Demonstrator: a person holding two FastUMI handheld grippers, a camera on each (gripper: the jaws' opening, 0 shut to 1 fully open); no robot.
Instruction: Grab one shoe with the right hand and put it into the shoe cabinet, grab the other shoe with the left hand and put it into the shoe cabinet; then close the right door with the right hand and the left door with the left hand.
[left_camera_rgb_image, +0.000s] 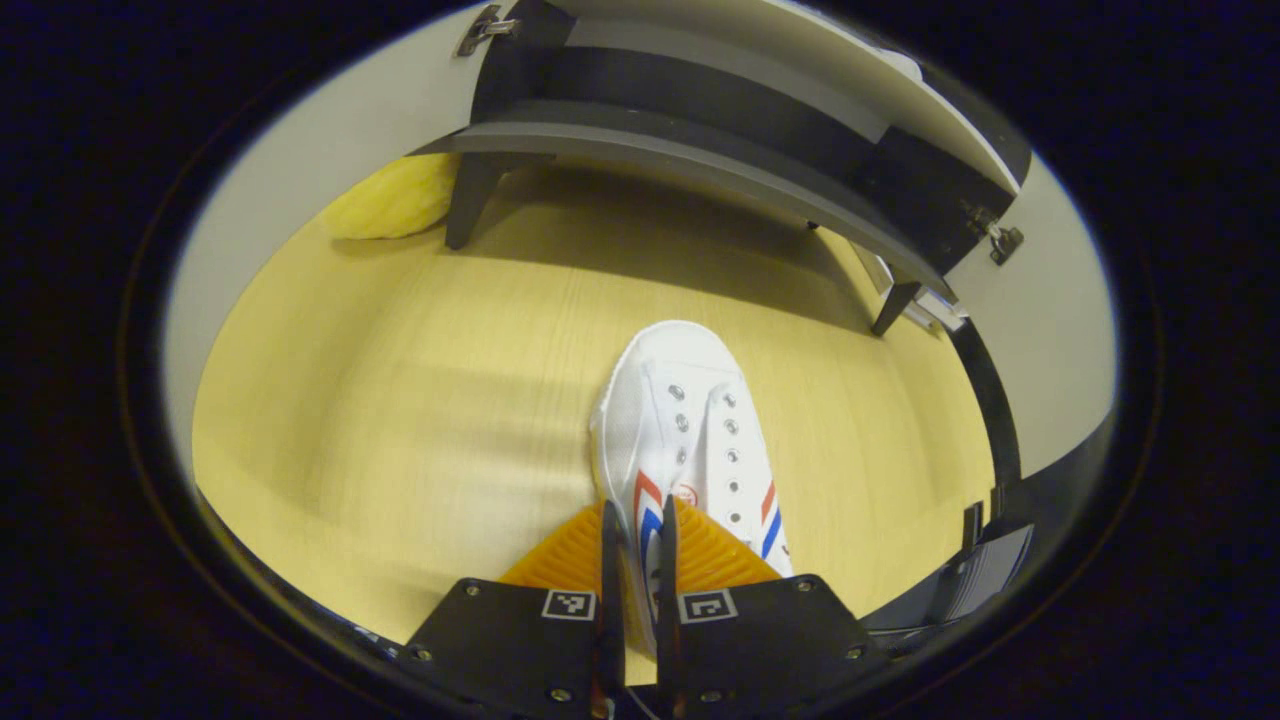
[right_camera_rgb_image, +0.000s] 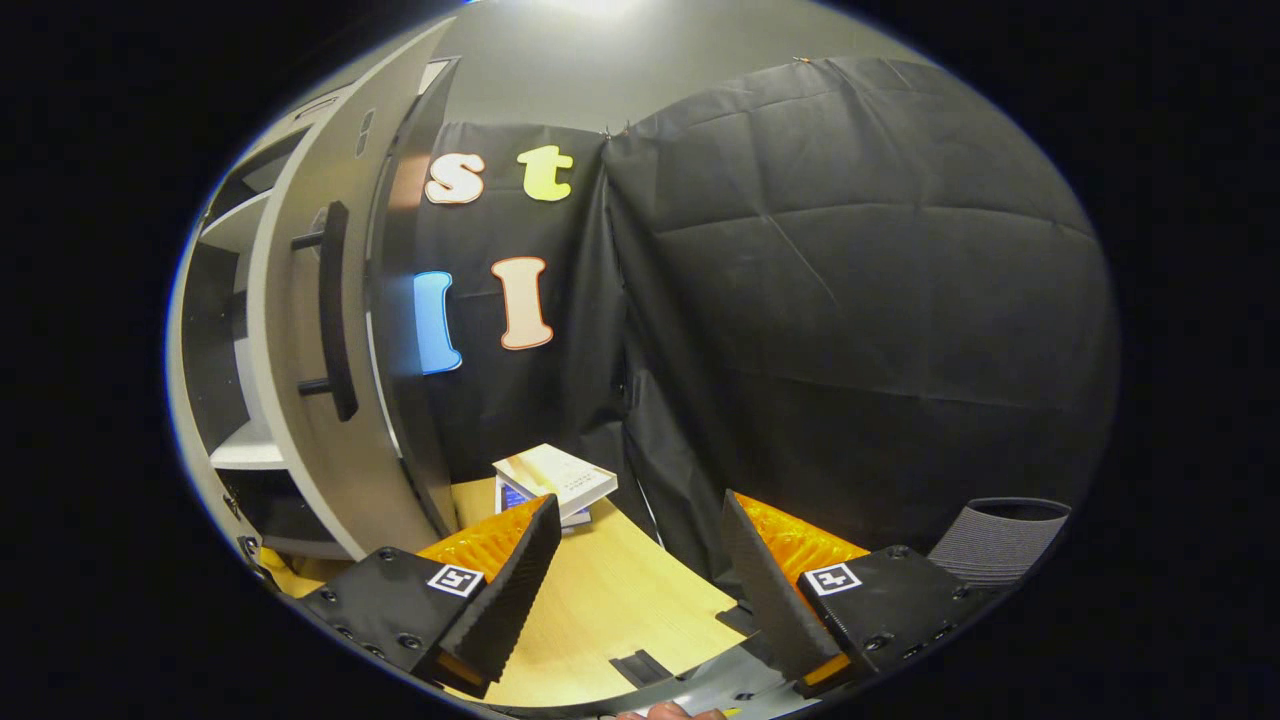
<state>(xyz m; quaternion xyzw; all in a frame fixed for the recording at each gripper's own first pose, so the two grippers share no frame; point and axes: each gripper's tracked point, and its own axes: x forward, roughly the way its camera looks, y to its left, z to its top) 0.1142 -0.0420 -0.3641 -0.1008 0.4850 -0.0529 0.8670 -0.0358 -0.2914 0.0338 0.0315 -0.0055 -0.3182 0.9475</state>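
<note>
Lying on the pale wood-grain floor (left_camera_rgb_image: 400, 400) in front of the dark, low-legged shoe cabinet (left_camera_rgb_image: 700, 160), the white canvas shoe (left_camera_rgb_image: 690, 420) has metal eyelets and red and blue stripes. The left gripper (left_camera_rgb_image: 640, 560) has its ribbed orange fingers nearly together, clamped on the shoe's heel edge. The right gripper (right_camera_rgb_image: 640, 560) stands wide apart and holds nothing, beside the cabinet's open grey right door (right_camera_rgb_image: 320, 400) with its black bar handle (right_camera_rgb_image: 335, 310); some books (right_camera_rgb_image: 555, 480) lie beyond.

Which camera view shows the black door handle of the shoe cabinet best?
The right gripper view. There the black door handle stands upright in full on the open grey door, left of the open right tongs. The left gripper view gives no handle to make out, just the cabinet's underside.
</note>
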